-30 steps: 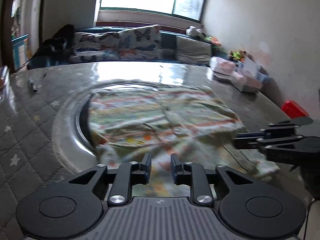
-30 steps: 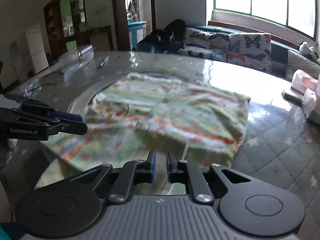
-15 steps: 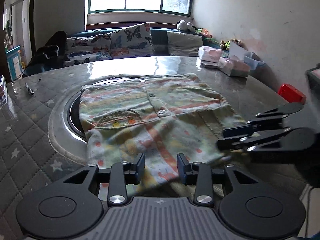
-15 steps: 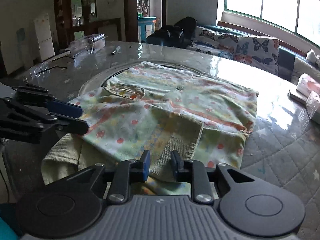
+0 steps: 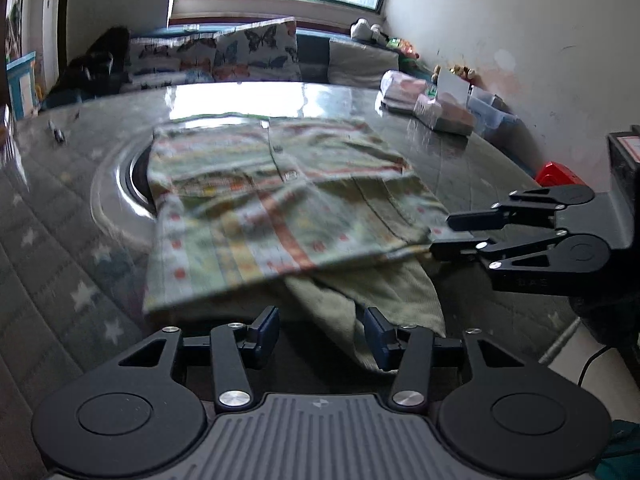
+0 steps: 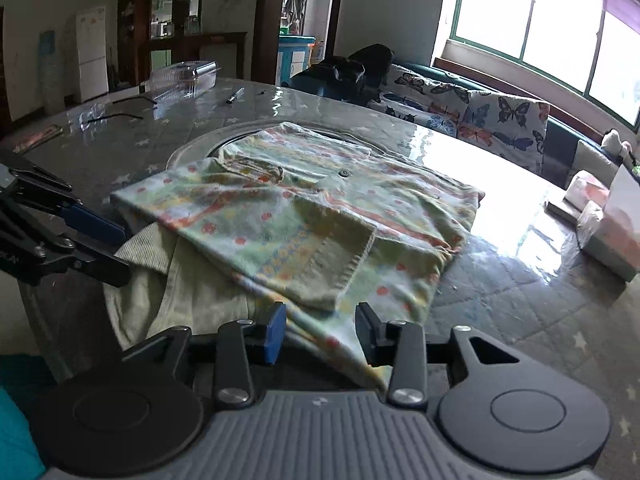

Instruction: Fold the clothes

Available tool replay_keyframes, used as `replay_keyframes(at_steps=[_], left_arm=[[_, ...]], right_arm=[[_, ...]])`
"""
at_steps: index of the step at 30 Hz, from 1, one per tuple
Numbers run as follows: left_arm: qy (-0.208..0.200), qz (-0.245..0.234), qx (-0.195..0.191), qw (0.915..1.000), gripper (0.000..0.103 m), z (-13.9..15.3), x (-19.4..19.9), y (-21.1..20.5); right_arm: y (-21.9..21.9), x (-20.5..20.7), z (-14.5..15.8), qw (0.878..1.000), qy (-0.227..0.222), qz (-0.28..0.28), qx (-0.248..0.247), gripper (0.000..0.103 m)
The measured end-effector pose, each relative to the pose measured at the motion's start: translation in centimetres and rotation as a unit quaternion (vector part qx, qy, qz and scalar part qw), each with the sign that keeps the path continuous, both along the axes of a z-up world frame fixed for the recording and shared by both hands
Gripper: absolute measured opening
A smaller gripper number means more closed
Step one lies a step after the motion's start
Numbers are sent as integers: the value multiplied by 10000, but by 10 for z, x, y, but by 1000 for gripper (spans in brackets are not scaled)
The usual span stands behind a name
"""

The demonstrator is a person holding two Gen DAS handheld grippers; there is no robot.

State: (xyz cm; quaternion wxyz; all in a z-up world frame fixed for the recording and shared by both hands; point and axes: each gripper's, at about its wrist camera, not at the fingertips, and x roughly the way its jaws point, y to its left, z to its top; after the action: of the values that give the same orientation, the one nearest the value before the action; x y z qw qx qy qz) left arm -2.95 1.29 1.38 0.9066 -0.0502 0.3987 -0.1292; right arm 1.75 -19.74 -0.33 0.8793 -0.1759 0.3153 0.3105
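A pale green shirt (image 5: 276, 200) with orange and yellow stripes and buttons lies folded on the round table, its lower half laid back over the chest. A plain ribbed green part (image 5: 360, 292) hangs out from under it toward the near edge. My left gripper (image 5: 322, 330) is open just short of that ribbed cloth, with nothing pinched. My right gripper (image 6: 320, 332) is open too, and the shirt (image 6: 320, 216) edge lies loose between its wide-apart fingers. Each gripper shows in the other's view: the right gripper (image 5: 440, 236) at the shirt's right corner, the left gripper (image 6: 122, 246) beside the ribbed hem.
The table (image 5: 60, 240) has a quilted star cover under glass and a metal ring (image 5: 108, 200) around the middle. Tissue packs and boxes (image 5: 440, 116) sit at the far right edge. A pen (image 6: 235, 95) and a clear plastic box (image 6: 184, 78) lie far left. A sofa (image 5: 240, 56) stands behind.
Both grippers were shut on the shirt's lower edge and carried it forward over the chest. They have since opened wide, let the cloth drop, and drawn back toward the near edge.
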Motion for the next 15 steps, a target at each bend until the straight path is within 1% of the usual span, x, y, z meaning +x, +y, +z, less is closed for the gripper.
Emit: replay_keyframes(at_steps=[5, 6, 7, 9, 10, 11, 13, 15], left_arm=[[134, -90, -164, 9997, 48, -4, -2, -5], [196, -107, -208, 9995, 41, -6, 0, -6], [264, -122, -254, 9993, 30, -8, 2, -7], [319, -138, -375, 9987, 22, -7, 4, -7], [343, -146, -437, 9983, 14, -7, 6, -8], [366, -153, -500, 9980, 12, -6, 7, -8], [279, -153, -570, 9979, 9, 2, 12, -6], [180, -151, -636, 9977, 9, 10, 18, -3]], right_arm=[[-6, -11, -2, 9998, -100, 90, -138, 45], [-6, -13, -3, 9998, -92, 118, -164, 47], [-5, -15, -4, 9996, -98, 160, -195, 47], [-3, -20, -7, 9991, -167, 284, -281, 48], [-2, -22, -8, 9986, -219, 354, -330, 51], [0, -25, -10, 9980, -270, 423, -379, 55], [2, -29, -11, 9969, -339, 542, -450, 56], [5, -32, -14, 9957, -391, 655, -517, 58]])
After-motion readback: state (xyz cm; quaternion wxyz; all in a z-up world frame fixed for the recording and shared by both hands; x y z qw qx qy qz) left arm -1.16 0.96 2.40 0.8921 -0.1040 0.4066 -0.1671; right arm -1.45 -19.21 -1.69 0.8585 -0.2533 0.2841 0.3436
